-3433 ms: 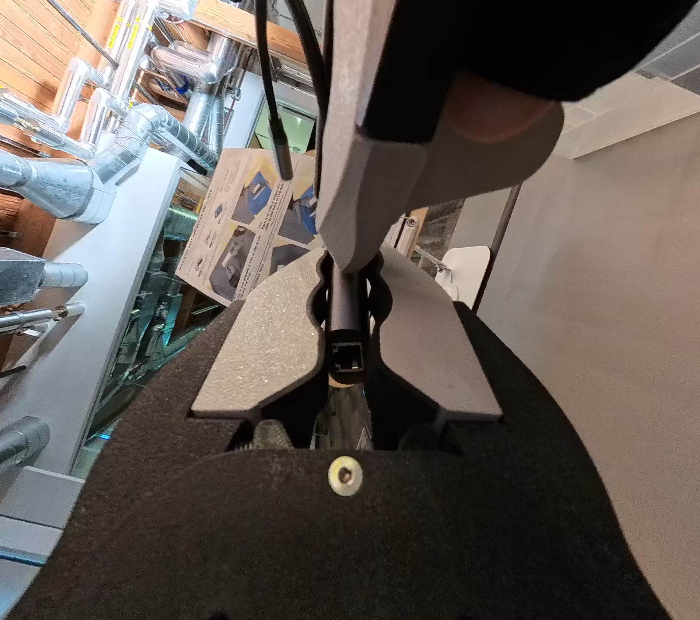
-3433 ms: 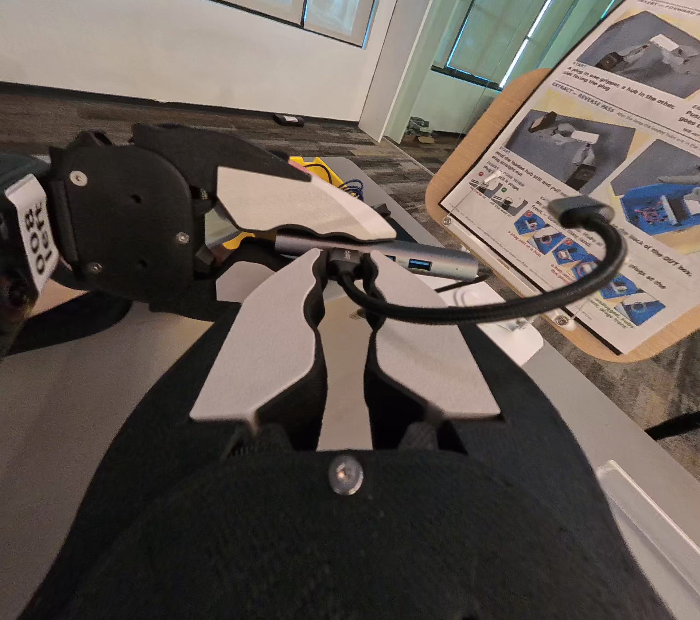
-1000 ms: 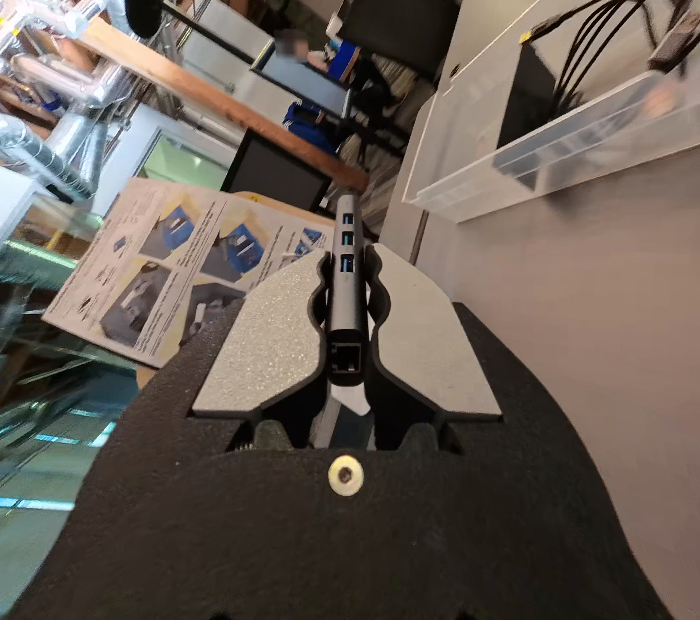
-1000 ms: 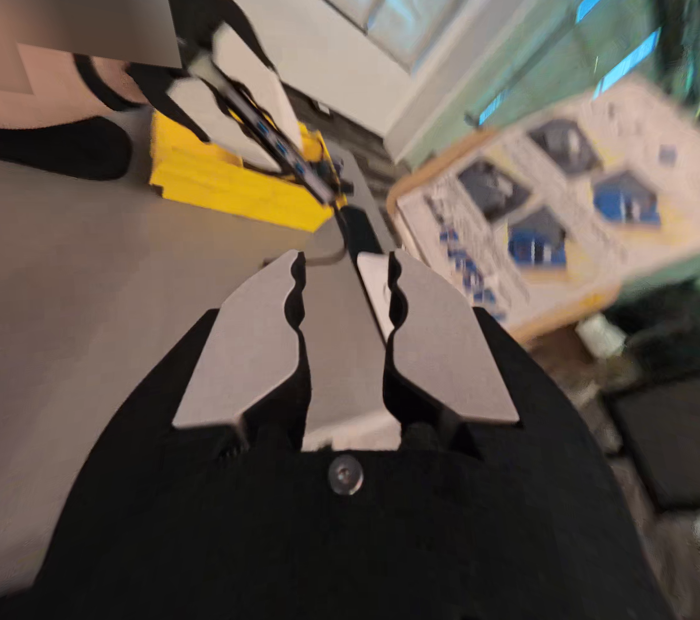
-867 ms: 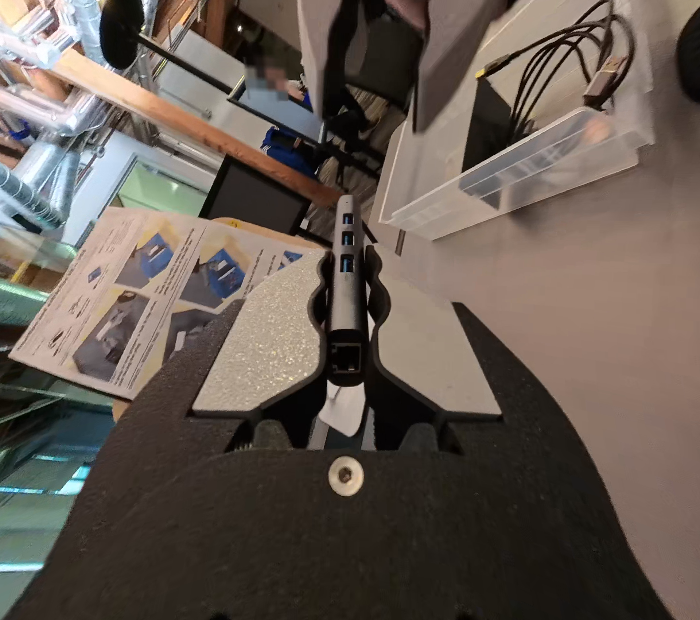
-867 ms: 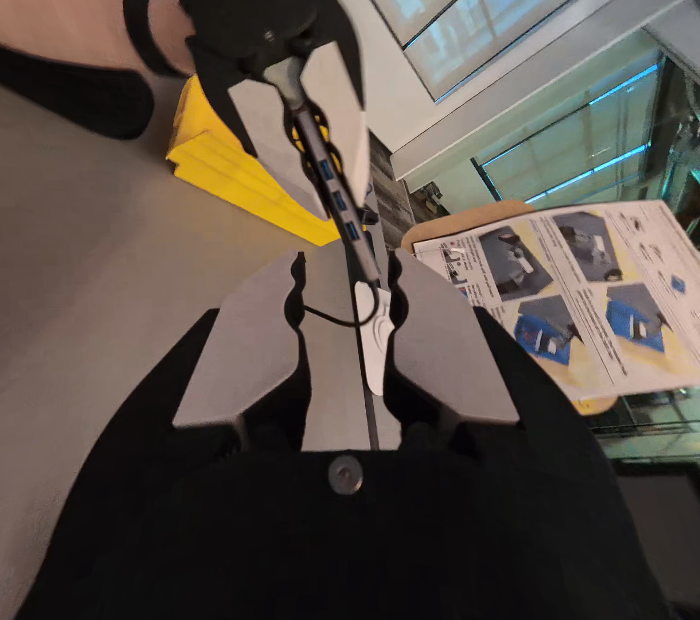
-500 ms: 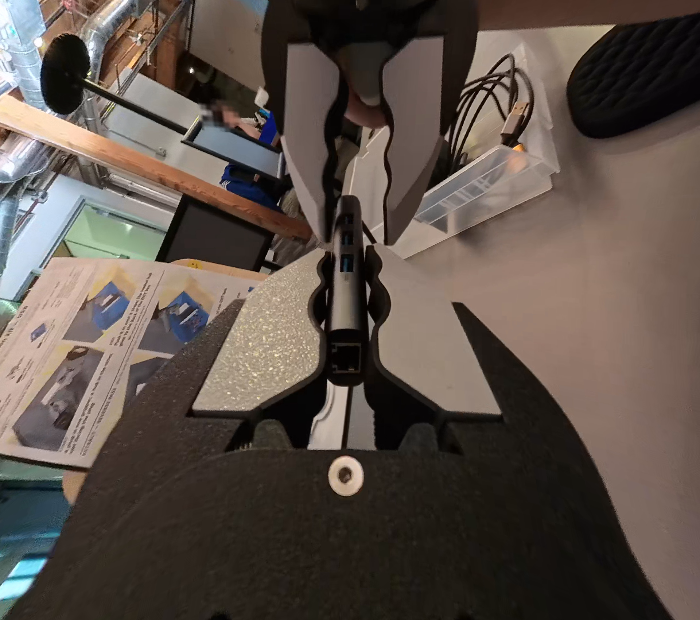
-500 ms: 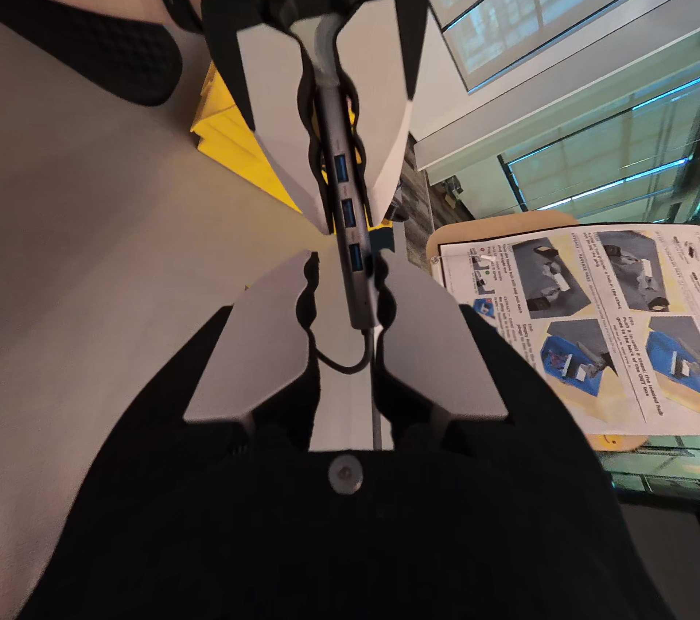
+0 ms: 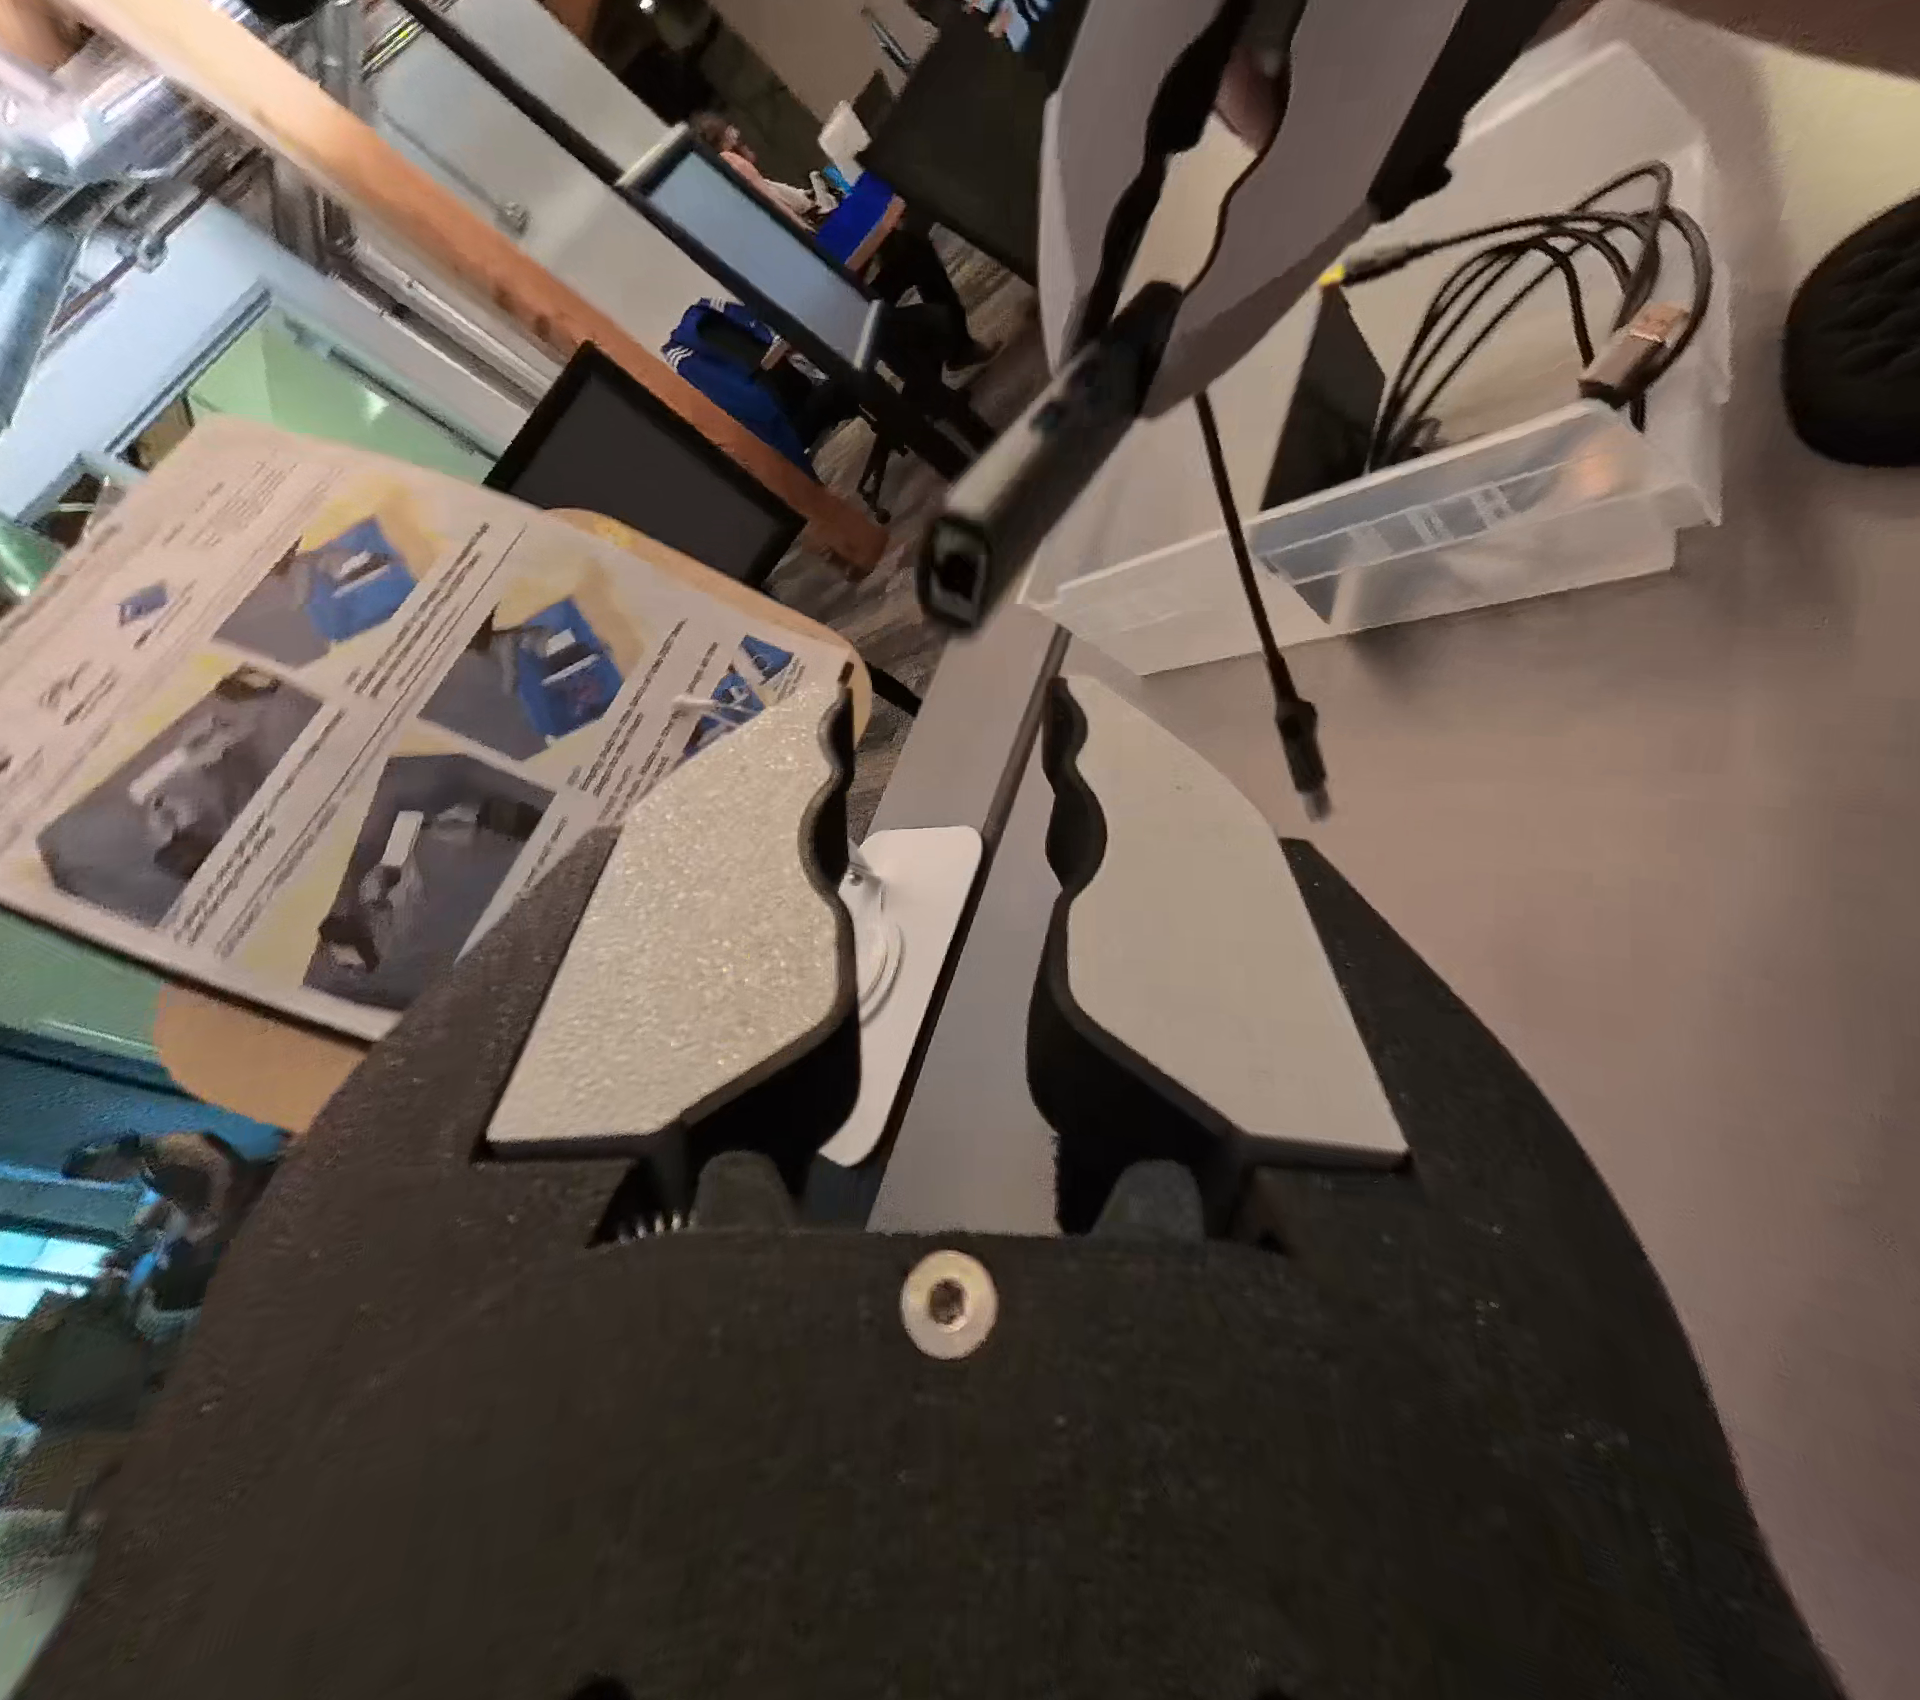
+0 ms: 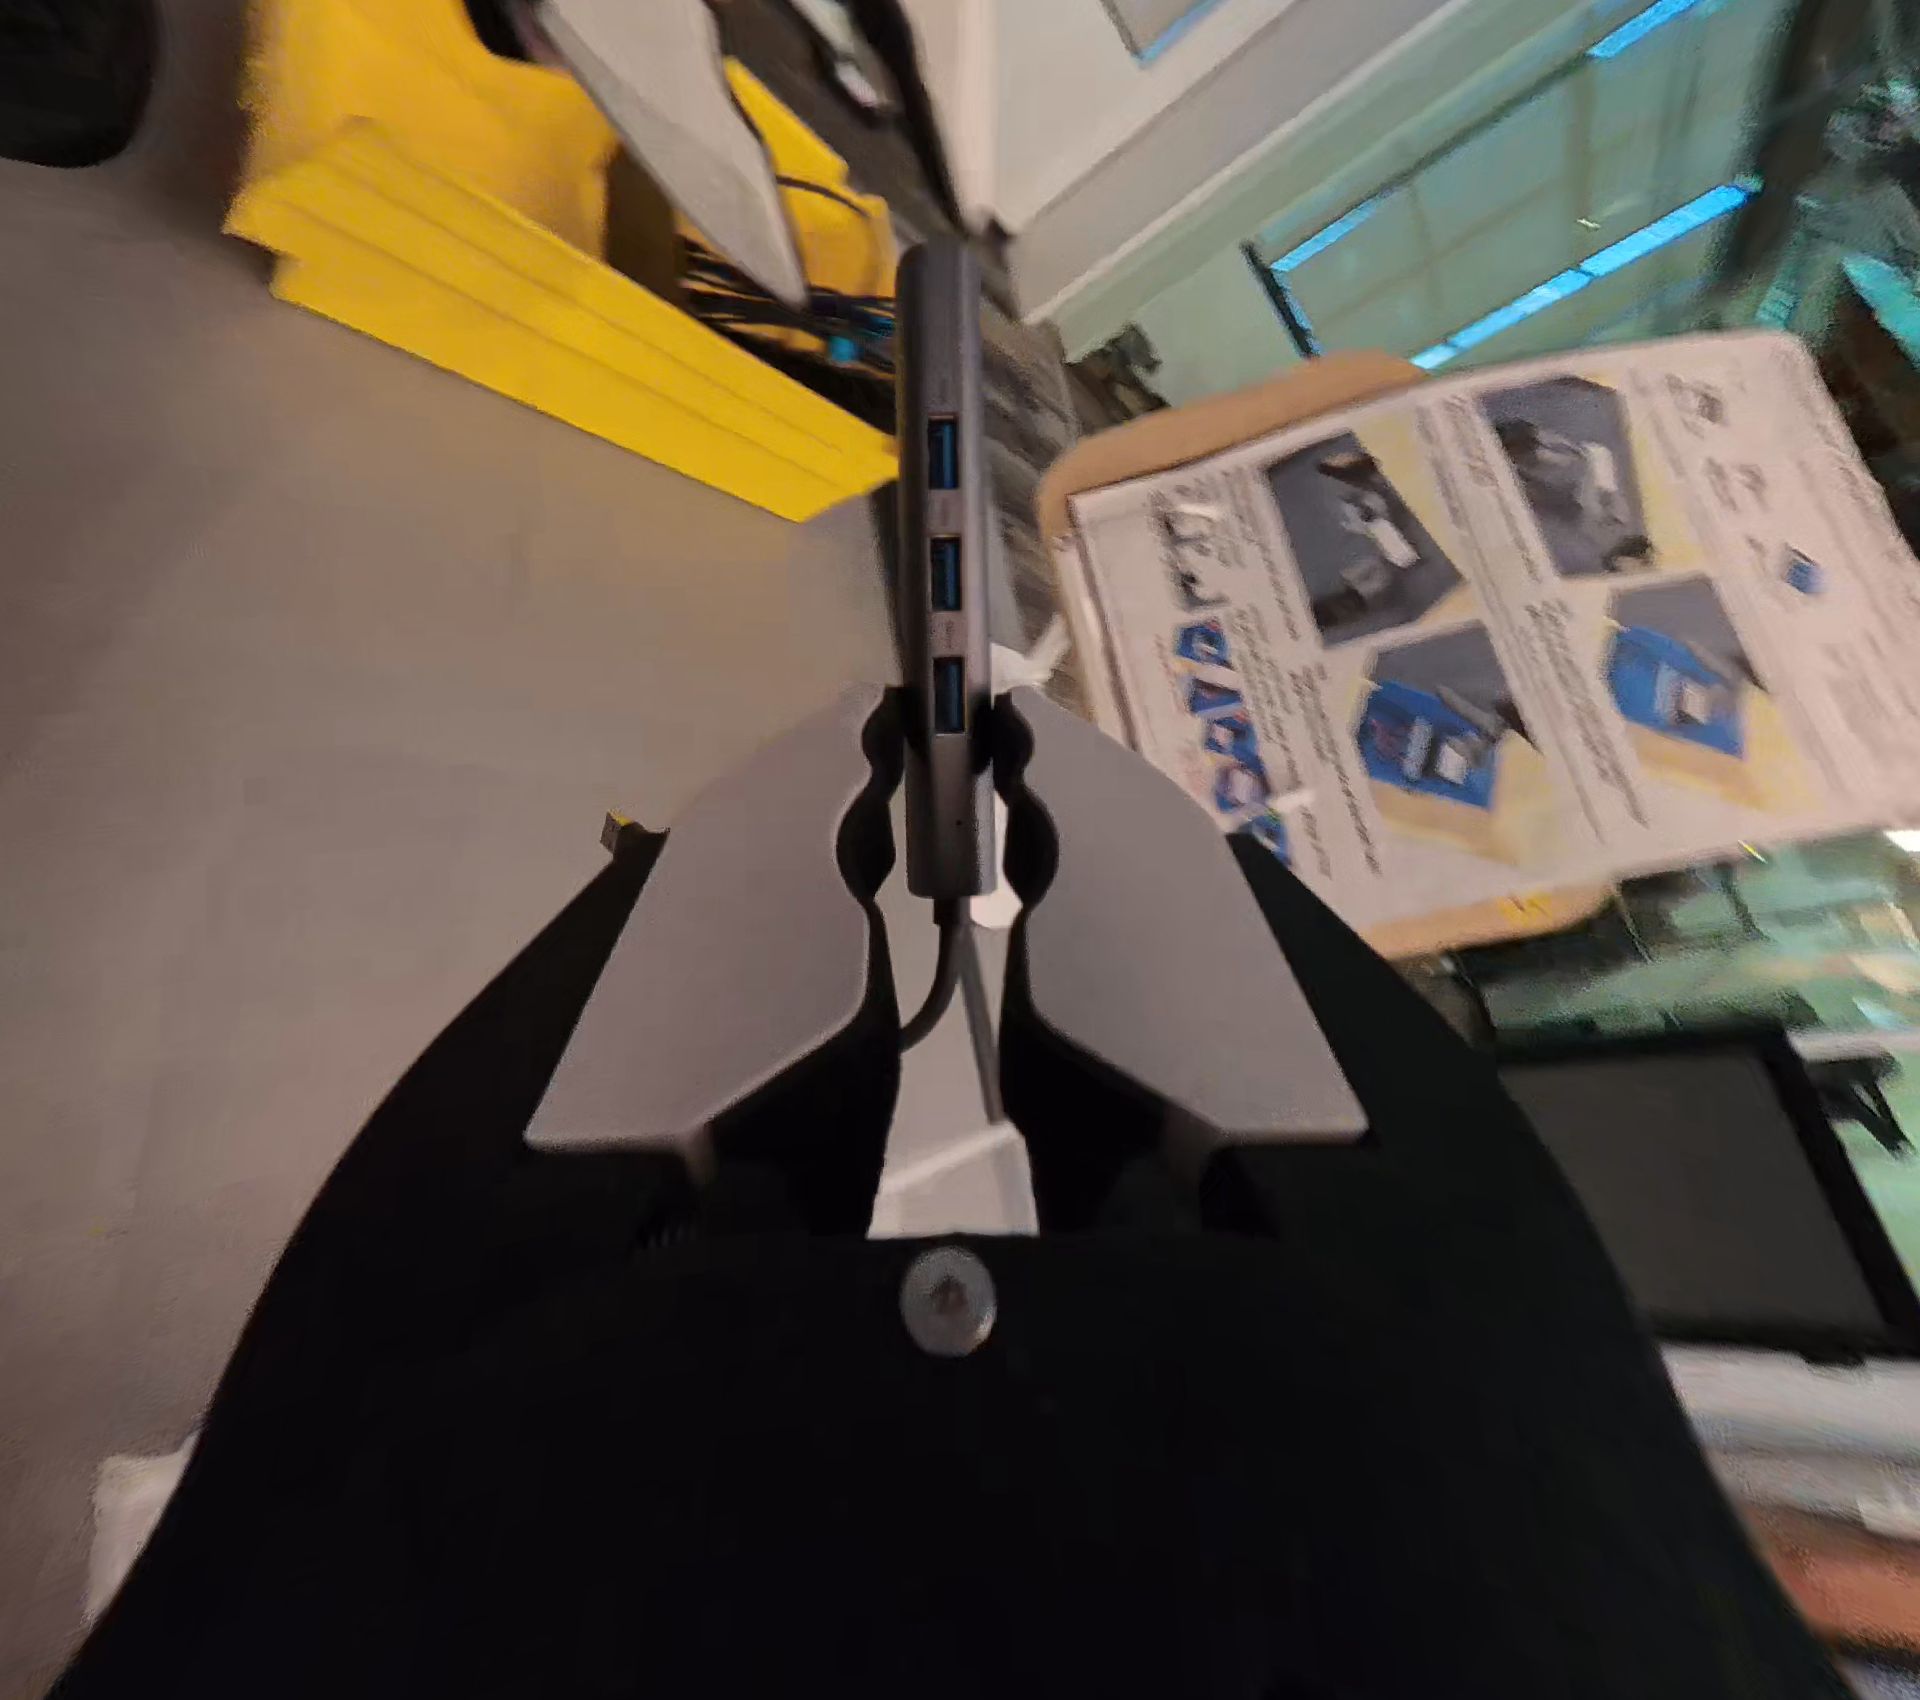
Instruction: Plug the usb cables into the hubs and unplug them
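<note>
With the right gripper (image 10: 940,720) pinching the hub (image 10: 940,570) and the left gripper (image 9: 951,705) spread empty, a handover seems done, so fetching a cable (image 9: 1538,279) comes next.

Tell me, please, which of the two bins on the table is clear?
The clear bin holding black cables; the other bin is solid yellow.

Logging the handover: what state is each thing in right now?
Left tool: open, holding nothing.
Right tool: shut on the hub.
Hub: held at its cable end, three blue ports empty.
Hub's cable: hanging free, unplugged.
Clear bin: holds loose cables.
</note>
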`<state>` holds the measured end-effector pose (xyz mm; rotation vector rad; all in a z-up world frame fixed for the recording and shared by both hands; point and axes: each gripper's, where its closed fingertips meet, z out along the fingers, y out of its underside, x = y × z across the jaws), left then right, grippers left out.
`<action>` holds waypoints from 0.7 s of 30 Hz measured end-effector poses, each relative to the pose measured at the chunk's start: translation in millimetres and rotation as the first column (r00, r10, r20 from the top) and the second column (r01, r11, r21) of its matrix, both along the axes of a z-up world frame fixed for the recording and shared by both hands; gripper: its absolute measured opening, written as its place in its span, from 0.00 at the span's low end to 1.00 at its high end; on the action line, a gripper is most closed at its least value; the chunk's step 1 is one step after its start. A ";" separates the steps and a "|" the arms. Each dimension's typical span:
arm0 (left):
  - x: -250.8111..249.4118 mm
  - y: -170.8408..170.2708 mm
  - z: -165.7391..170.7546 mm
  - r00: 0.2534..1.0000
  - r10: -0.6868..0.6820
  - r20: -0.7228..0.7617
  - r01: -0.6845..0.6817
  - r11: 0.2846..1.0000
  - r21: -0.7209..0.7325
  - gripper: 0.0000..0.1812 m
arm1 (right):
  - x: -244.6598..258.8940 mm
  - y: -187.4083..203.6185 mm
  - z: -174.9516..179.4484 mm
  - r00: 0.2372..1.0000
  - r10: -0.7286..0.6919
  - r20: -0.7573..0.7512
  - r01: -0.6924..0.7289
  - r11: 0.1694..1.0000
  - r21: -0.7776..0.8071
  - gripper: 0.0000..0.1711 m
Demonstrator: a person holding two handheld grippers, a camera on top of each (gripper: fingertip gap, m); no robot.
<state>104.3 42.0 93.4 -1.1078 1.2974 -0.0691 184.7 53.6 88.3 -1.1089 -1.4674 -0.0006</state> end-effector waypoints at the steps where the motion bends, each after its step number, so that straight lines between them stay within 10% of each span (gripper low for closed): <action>1: -5.9 1.5 4.9 1.000 0.005 0.027 -0.005 1.000 -0.011 0.18 | 11.4 8.7 9.8 0.998 -0.047 -0.049 0.048 0.999 0.022 0.10; 9: -15.9 5.2 7.1 0.999 0.040 0.010 -0.040 0.999 0.004 0.15 | 147.9 92.4 11.5 0.843 -0.441 -0.307 0.391 0.895 -0.213 0.10; 21: -9.7 17.8 -14.0 0.996 0.068 -0.055 -0.070 0.997 -0.037 0.15 | 222.6 139.8 -134.8 0.802 -0.592 0.082 0.502 0.594 -0.628 0.10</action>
